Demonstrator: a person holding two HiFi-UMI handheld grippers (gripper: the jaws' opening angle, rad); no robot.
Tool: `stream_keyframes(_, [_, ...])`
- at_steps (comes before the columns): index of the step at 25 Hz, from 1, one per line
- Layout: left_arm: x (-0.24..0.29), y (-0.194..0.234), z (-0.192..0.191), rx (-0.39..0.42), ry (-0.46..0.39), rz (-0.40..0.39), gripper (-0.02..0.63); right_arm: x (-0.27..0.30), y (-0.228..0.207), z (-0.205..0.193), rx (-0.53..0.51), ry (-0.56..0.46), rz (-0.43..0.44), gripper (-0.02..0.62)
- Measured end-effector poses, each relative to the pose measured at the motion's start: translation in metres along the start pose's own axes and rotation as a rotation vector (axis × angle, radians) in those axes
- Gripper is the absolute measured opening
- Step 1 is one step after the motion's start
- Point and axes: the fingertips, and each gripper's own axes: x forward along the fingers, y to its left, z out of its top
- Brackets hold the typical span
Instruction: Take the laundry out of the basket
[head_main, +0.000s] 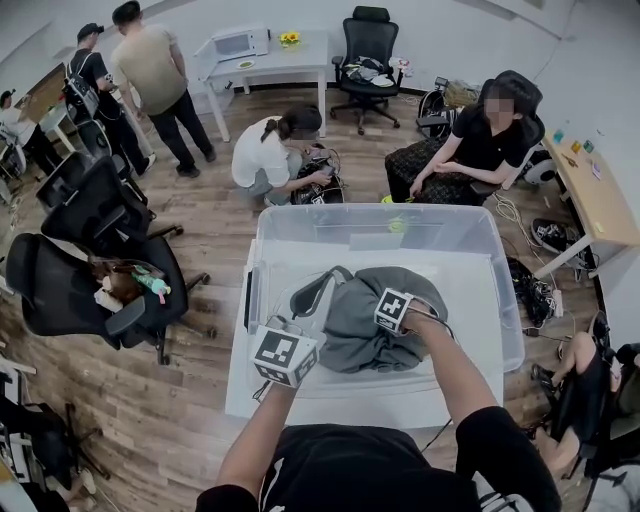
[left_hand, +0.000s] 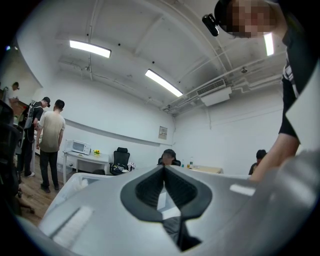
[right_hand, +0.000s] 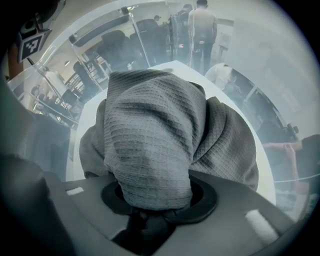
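A grey waffle-knit garment (head_main: 362, 322) lies bunched in the clear plastic bin (head_main: 375, 226), which serves as the laundry basket. My right gripper (head_main: 392, 318) points steeply down into the bin. In the right gripper view its jaws (right_hand: 157, 200) are clamped on a thick fold of that grey cloth (right_hand: 155, 135), which fills most of the picture. My left gripper (head_main: 316, 288) reaches level over the bin's left side, beside the garment. In the left gripper view its dark pads meet at the tip (left_hand: 164, 170) with nothing between them.
The bin stands on a white table (head_main: 240, 385). Black office chairs (head_main: 95, 270) stand at the left. One person crouches (head_main: 268, 152) and another sits (head_main: 470, 150) just beyond the bin; two people stand far back left (head_main: 150, 75). A wooden desk (head_main: 595, 195) is at the right.
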Motion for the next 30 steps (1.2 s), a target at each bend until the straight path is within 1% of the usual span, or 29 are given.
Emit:
stream_keyframes(6, [-0.001, 0.0, 0.003, -0.002, -0.009, -0.013, 0.008, -0.019, 0.001, 0.011, 0.038, -0.08, 0.002, 0.175])
stream_keyframes(9, [-0.003, -0.003, 0.004, -0.003, -0.013, -0.024, 0.008, -0.036, 0.002, 0.023, 0.058, -0.148, 0.001, 0.173])
stream_keyframes(14, [-0.008, -0.008, 0.006, -0.007, -0.02, -0.034, 0.008, -0.077, 0.007, 0.042, 0.107, -0.322, -0.003, 0.172])
stream_keyframes(23, [-0.007, -0.012, 0.008, -0.003, -0.021, -0.047, 0.008, -0.159, -0.005, 0.061, 0.222, -0.631, -0.06, 0.172])
stream_keyframes(30, [-0.006, -0.018, 0.01, 0.003, -0.023, -0.061, 0.008, -0.23, -0.002, 0.06, 0.289, -0.861, -0.148, 0.17])
